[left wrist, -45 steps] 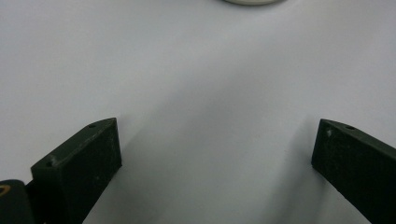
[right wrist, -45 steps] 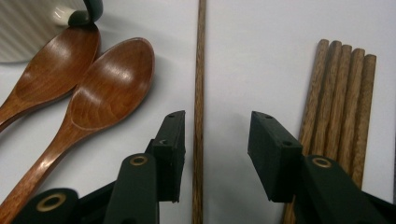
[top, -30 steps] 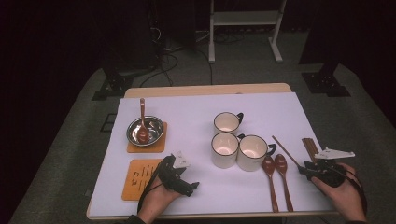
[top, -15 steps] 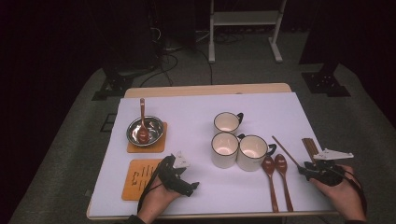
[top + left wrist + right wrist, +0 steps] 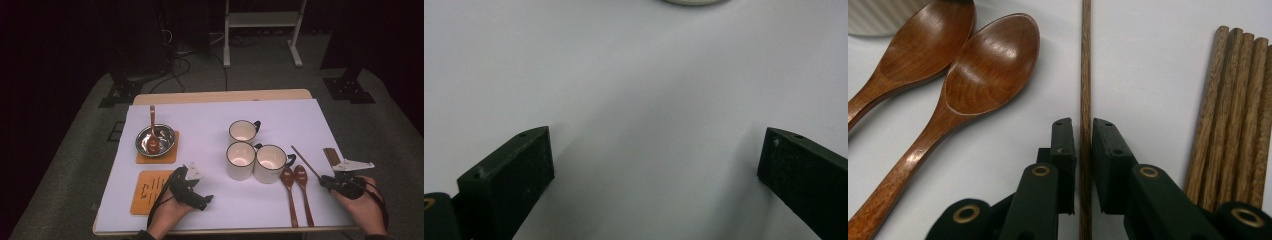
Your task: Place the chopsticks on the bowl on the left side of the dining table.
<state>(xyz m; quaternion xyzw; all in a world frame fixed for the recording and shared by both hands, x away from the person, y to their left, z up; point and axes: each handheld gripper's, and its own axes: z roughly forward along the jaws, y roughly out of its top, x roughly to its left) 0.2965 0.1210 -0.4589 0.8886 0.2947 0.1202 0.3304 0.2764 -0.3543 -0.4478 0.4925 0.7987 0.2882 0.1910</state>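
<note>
Chopstick (image 5: 1085, 85), single, wooden, lying on the white table (image 5: 210, 125) at near right, between the two spoons (image 5: 955, 95) on its left and the bundled sticks (image 5: 1233, 115) on its right. Right gripper (image 5: 1084, 131) straddles its near end; the jaws have just been closing and now stand almost together, pads at or just off the wood on either side, so the grab looks nearly made and a lift would follow. Left gripper (image 5: 192, 192) rests at near left, jaws wide apart over bare table, holding nothing. Beside it, an orange coaster (image 5: 150, 192). Mid-table: three white mugs (image 5: 250, 157) clustered together. Farther left: a steel bowl (image 5: 155, 140) on a second coaster, with a spoon resting in it.
</note>
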